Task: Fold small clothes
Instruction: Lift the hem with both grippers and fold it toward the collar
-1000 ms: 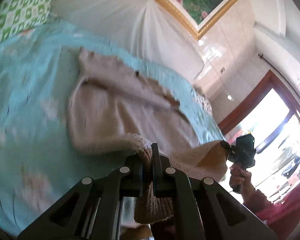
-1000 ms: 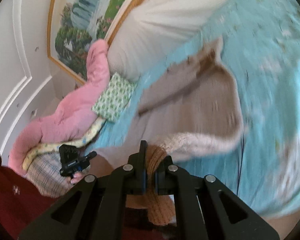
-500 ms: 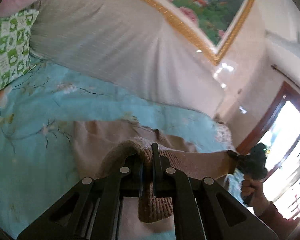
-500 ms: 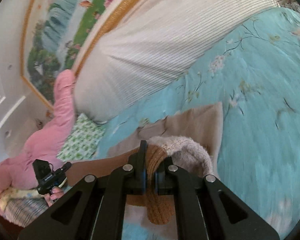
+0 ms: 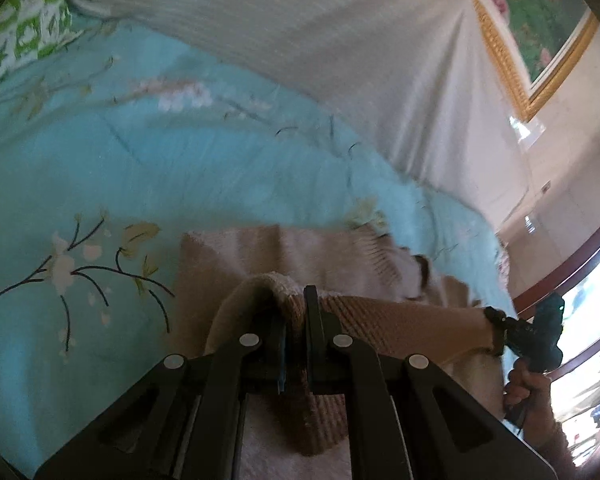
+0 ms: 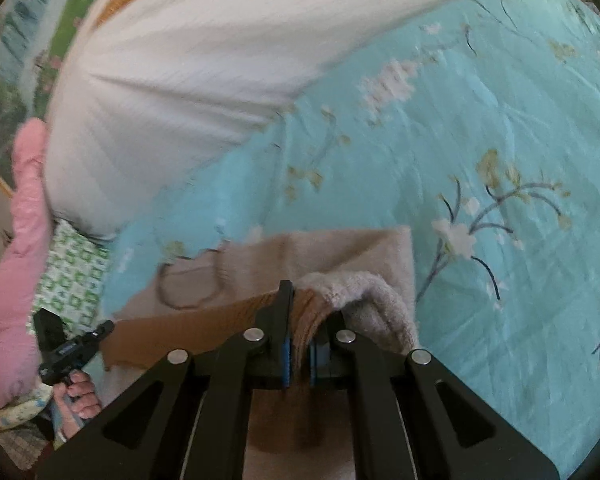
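Left wrist view: no readable writing; left tool (image 5: 296, 320) pinches beige garment (image 5: 320, 252).

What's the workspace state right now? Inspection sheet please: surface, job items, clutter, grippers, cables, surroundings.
Surface: turquoise floral bedspread, blurred in places.
Job's things: beige knit garment, its far part flat on the bedspread, its ribbed near edge lifted and stretched between both tools.
Clutter: green patterned pillow; pink quilt at the bed's edge.
Grippers: left hand-held gripper shut on the ribbed edge; right hand-held gripper shut on the same edge at the other end.
Cables: nothing seen.
Surroundings: white covered headboard; gold-framed painting; bright window with a dark red frame.
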Demonstrator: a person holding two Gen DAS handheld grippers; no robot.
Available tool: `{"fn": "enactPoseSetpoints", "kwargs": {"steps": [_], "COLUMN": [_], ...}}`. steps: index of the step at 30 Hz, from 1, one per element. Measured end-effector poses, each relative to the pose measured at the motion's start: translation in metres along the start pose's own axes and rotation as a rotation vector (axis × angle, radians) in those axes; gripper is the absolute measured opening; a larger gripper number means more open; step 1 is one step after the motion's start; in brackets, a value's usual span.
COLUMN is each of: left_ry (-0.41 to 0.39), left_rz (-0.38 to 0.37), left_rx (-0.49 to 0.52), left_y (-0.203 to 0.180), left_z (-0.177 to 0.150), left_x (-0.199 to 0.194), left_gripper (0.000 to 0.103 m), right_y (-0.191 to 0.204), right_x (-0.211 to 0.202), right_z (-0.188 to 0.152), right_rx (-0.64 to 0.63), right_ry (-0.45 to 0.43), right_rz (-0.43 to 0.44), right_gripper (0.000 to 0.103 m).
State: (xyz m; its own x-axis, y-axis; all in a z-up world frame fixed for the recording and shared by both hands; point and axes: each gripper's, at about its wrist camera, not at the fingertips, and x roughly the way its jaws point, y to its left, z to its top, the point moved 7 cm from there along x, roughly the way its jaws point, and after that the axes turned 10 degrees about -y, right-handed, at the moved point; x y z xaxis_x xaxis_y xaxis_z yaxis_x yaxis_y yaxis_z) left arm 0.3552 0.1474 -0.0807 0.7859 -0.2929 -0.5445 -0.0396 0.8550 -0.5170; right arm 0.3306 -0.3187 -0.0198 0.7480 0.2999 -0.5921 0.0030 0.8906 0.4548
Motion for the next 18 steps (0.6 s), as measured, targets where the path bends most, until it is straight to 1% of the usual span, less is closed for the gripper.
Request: {"fn": "enactPoseSetpoints", "kwargs": {"steps": [2,5,6,7,8,9,11,12,13,14,15,16,17,18], "left_ry": [0.019,0.034,0.033,0.03,0.034,0.038,0.048,0.054,0.07,0.091,0.123,0.147,0.197,0.227], "left_rz": [0.011,-0.01,-0.011,-0.007,-0.013,-0.024,-0.065,-0.087,-0.124,-0.16,-0.195,-0.21,-0.239,-0.248], "left_rx": [0.009,-0.017,-0.018,-0.01,0.002,0.015,0.055,0.07,0.096,0.124,0.159,0.176,0.208,0.237], "left_y": [0.004,0.005,0.003,0.001,-0.004,-0.009,-0.029,-0.038,-0.053,-0.068,-0.086,-0.096,-0.112,-0.122], "left_z": [-0.005,-0.006,-0.007,-0.009,-0.012,-0.017,-0.031,-0.038,-0.05,-0.064,-0.083,-0.093,-0.11,-0.121], "left_x": [0.007,0.003,-0.003,-0.013,-0.025,-0.034,-0.054,-0.061,-0.067,-0.071,-0.071,-0.068,-0.061,-0.054], "left_gripper": [0.009,0.011,0.016,0.024,0.027,0.028,0.028,0.028,0.029,0.029,0.029,0.029,0.029,0.029], "right_y": [-0.004,-0.008,-0.011,-0.013,-0.013,-0.013,-0.007,-0.001,0.009,0.021,0.039,0.051,0.072,0.088], "right_x": [0.003,-0.001,-0.008,-0.016,-0.022,-0.034,-0.057,-0.065,-0.071,-0.073,-0.072,-0.069,-0.06,-0.052], "right_z": [-0.002,0.001,0.005,0.008,0.01,0.014,0.016,0.014,0.009,0.001,-0.011,-0.02,-0.041,-0.058], "right_rx": [0.014,0.068,0.088,0.09,0.092,0.092,0.071,0.061,0.049,0.03,-0.01,-0.042,-0.115,-0.183], "right_ry": [0.006,0.002,-0.012,-0.03,-0.046,-0.076,-0.122,-0.127,-0.122,-0.107,-0.069,-0.032,0.046,0.106], "right_rz": [0.002,0.031,0.032,0.021,0.02,0.025,0.031,0.052,0.087,0.129,0.186,0.217,0.254,0.27], "right_gripper": [0.008,0.011,0.016,0.023,0.024,0.026,0.026,0.026,0.026,0.026,0.026,0.026,0.026,0.026]}}
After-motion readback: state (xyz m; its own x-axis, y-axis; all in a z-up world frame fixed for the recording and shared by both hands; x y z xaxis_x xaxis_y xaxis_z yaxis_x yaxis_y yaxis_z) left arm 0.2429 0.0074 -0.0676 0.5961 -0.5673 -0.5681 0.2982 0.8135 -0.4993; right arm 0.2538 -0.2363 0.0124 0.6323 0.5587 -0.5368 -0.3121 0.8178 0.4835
